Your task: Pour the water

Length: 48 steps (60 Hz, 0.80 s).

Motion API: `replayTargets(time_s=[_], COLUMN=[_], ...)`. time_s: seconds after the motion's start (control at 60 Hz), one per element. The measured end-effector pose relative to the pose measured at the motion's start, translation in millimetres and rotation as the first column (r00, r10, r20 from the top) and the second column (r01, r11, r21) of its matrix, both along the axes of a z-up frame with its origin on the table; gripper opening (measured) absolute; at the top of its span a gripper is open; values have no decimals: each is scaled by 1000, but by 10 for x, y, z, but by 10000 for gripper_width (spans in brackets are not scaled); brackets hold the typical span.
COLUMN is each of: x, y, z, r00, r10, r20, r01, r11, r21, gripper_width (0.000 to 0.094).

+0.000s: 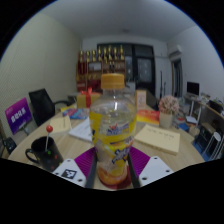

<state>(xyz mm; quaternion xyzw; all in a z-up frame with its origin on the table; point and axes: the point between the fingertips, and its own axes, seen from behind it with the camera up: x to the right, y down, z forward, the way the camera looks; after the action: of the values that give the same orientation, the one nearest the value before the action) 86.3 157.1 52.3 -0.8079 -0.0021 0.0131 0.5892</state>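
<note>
While my gripper (112,172) sits low at the near edge of the scene, its two fingers are closed in on the bottle (113,128), one purple pad (84,162) against the left flank and the other against the right, down at the lower body. I read that as a firm two-sided hold, with no gap showing on either side.

And the bottle is dead centre, straight ahead between the fingers, standing upright! Its long axis runs vertically, square across the line of my fingers, with the orange cap (113,81) on top and the yellow label (112,133) facing me. The cap looks to be on, so pouring is, by my guess, not ready to start.

Now, out to the near left: a dark mug (44,151) sits on the table (60,136), close by and a little forward of the fingers. That is the likely target, I judge. So the move turns on this: the bottle is vertical in my grip, the mug lies to its left, and the tilt would have to go leftward over that rim.

Farther out, papers (160,137) lie to the right, and a purple sign (18,113) stands at far left.
</note>
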Motion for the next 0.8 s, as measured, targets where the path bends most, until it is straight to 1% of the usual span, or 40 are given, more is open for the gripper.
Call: replayTargets(time_s=[0.017, 0.05, 0.1, 0.167, 0.2, 0.267, 0.333, 0.4, 0.483, 0.567, 0.717, 0.8], x=[9, -5, -15, -25, -61, -123, -256, -440, -674, -967, -1476, -1631], y=[-36, -126, -272, -524, -667, -993, -1333, -1720, -2207, -2657, -3348, -3620], z=[-46, -103, -90, 72, 158, 344, 546, 754, 957, 1119, 1416, 1560], r00=[1000, 1000, 1000, 999, 999, 998, 998, 997, 995, 993, 985, 986], r10=[-2, 5, 4, -16, -26, -49, -56, -73, -98, -120, -149, -139], r20=[2, 2, -13, -33, -34, -24, -11, 9, 32, 12, -90, -97], r01=[2, -5, -6, 11, 21, 44, 53, 74, 102, 120, 126, 113], r11=[999, 996, 991, 988, 989, 985, 984, 982, 976, 972, 966, 966], r21=[-33, -89, -134, -153, -148, -165, -171, -172, -193, -204, -228, -232], gripper_width=[596, 700, 856, 834, 831, 828, 829, 831, 831, 831, 828, 828])
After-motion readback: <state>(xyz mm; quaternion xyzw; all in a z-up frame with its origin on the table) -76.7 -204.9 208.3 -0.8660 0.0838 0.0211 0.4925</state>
